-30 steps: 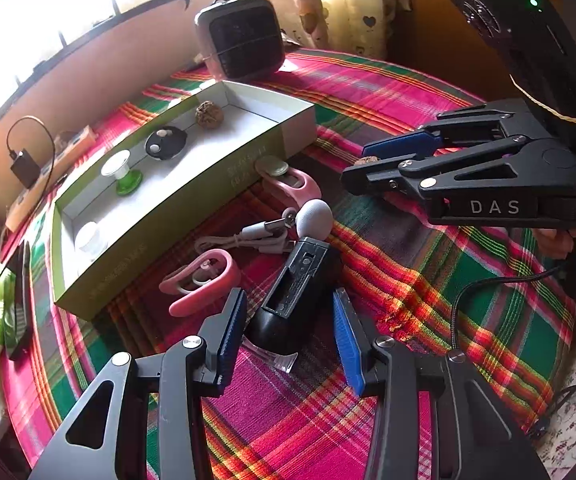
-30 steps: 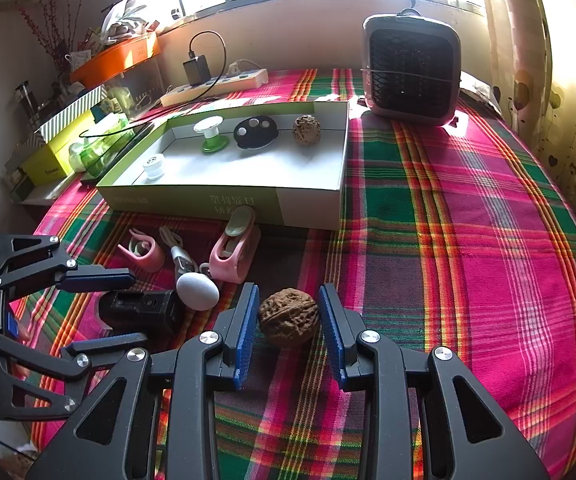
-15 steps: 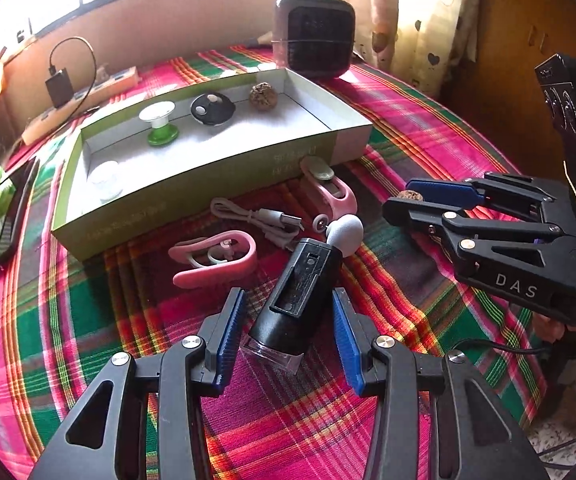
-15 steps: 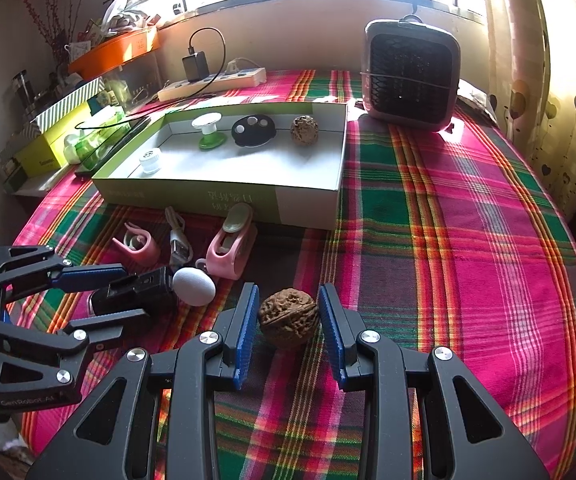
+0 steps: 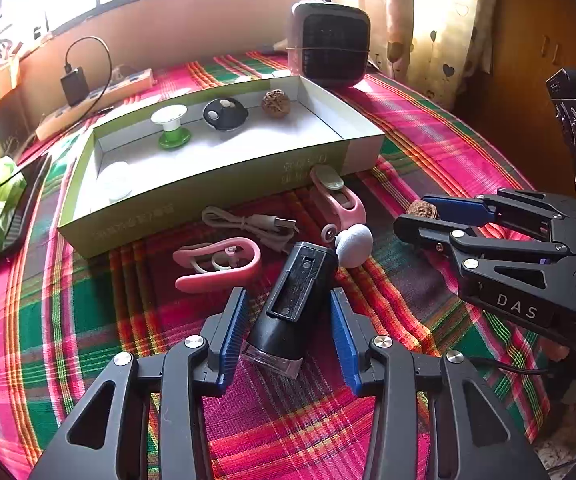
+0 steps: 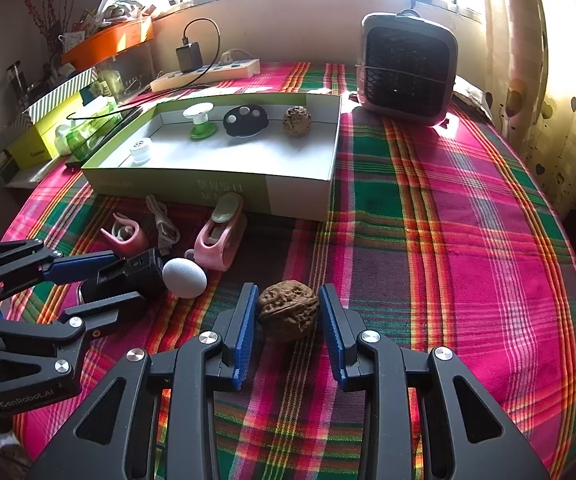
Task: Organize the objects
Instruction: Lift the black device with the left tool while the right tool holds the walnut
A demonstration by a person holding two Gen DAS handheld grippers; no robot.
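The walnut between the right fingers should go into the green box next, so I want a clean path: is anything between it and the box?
Nothing visible blocks it. The walnut faces bare cloth up to the box; the pink clip lies left of that line.

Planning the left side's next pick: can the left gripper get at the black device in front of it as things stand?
Probably yes. The left gripper already straddles the black device, with small gaps at both pads and nothing between; its jaws have just been closing.

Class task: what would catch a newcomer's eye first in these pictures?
The bright pink-and-green plaid tablecloth fills both views. Near its front, the right gripper brackets a wrinkled brown walnut, while the left gripper straddles a black cylindrical device. Behind lies a shallow green-sided cardboard box.
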